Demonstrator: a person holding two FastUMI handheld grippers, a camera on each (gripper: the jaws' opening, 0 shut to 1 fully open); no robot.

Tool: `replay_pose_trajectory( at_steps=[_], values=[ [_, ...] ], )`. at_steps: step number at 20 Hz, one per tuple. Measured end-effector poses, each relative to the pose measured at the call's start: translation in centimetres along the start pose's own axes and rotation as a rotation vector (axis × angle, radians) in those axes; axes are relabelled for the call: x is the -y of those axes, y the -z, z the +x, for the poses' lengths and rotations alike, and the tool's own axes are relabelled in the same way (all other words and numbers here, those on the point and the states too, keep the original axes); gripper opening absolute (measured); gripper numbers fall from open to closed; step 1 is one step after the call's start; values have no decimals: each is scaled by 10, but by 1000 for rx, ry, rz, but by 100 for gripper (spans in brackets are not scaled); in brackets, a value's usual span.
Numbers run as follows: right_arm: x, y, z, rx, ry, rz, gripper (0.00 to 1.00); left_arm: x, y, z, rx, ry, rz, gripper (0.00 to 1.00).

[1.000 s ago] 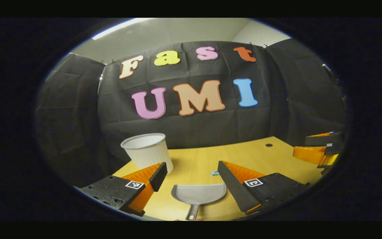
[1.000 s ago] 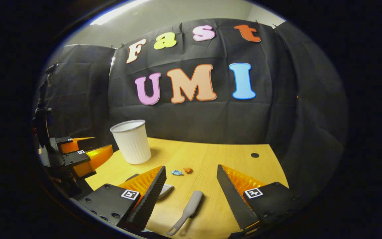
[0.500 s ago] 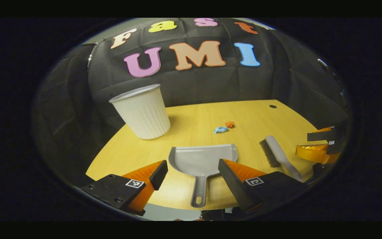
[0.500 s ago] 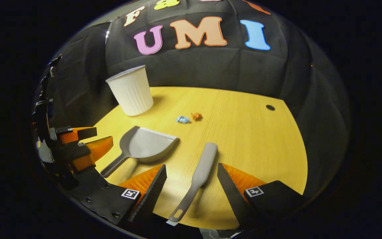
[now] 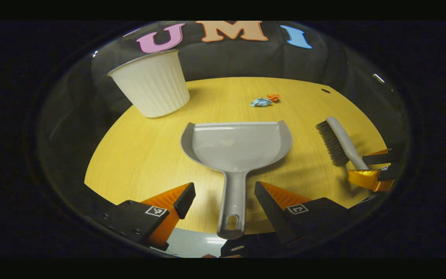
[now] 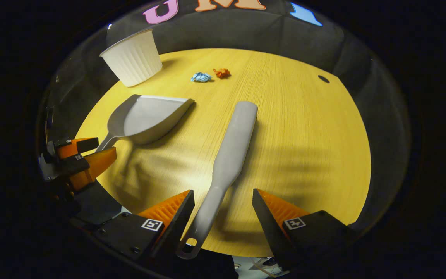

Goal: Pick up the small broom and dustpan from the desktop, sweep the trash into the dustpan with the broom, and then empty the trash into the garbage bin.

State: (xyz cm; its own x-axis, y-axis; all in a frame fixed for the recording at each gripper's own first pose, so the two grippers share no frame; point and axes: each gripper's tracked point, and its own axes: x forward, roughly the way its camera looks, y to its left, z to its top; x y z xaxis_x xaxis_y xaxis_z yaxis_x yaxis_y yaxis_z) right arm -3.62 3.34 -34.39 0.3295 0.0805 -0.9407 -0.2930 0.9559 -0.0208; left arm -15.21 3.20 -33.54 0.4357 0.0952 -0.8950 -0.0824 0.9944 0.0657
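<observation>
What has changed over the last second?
Both grippers dipped toward the table: the left gripper now straddles the dustpan handle, the right gripper the broom handle, both open, nothing gripped. Dustpan, broom, trash and bin haven't moved.

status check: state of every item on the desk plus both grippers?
dustpan: flat on desk, empty, handle between left gripper's fingers, not gripped
broom: lying on desk, handle between right gripper's fingers, not gripped
garbage bin: upright at the desk's far left
blue paper scrap: crumpled, loose on desk
orange paper scrap: crumpled, beside the blue one
left gripper: open
right gripper: open
</observation>
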Motion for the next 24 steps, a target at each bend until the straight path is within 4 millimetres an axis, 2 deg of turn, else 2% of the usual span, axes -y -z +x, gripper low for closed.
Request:
replay_pose_trajectory(
  at_steps=[3,5,6,7,8,10,13,15,17,19,20,22,24],
  values=[
    [-3,1,10,-82,-10,10,89,3,6,13,-54,16,15,95],
    [-2,3,15,-127,-5,6,75,4,10,18,-87,28,15,90],
    [0,3,15,-142,8,-6,63,5,12,21,-103,36,12,84],
    [1,3,16,-144,19,-16,58,5,16,27,-124,39,10,80],
    [5,1,16,-142,42,-24,42,5,19,30,-142,46,4,65],
    [9,-1,16,-137,40,-59,28,5,27,26,-174,58,5,33],
    [14,-14,17,-67,34,-52,19,4,14,34,-159,83,50,27],
    [22,-36,17,-21,33,-27,20,1,3,35,-138,96,94,24],
    [38,-60,17,8,58,-13,20,4,-21,37,-76,124,151,26],
    [52,-95,18,43,78,7,20,3,-42,40,-42,123,235,23],
    [56,-116,19,60,80,12,20,1,-48,44,-30,125,258,25],
    [63,-153,23,84,107,-33,19,4,-56,56,-46,136,283,24],
    [69,-189,28,82,148,-110,19,3,-59,59,-55,149,301,23]
  ],
)
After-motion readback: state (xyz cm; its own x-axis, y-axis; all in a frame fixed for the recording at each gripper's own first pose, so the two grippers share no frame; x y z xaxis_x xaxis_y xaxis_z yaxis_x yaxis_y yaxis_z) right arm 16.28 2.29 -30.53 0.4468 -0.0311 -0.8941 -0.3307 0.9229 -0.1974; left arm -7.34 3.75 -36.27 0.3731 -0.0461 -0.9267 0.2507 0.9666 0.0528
